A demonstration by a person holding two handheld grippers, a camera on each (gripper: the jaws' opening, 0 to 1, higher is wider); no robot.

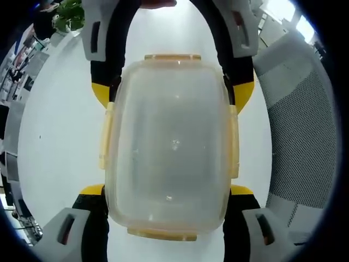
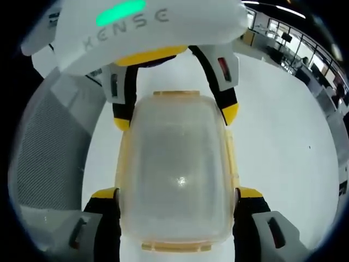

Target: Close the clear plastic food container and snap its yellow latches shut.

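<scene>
Container (image 1: 170, 142), 1, lidded, 4 yellow latches (image 1: 105, 143), between 2 grippers

Left gripper (image 1: 166, 192) at one end of the container (image 1: 170, 142), jaws spread wide, one each side, tips at its long walls. Right gripper (image 2: 175, 192) at opp. end, facing it, jaws likewise straddling. Grip contact unclear.
</scene>
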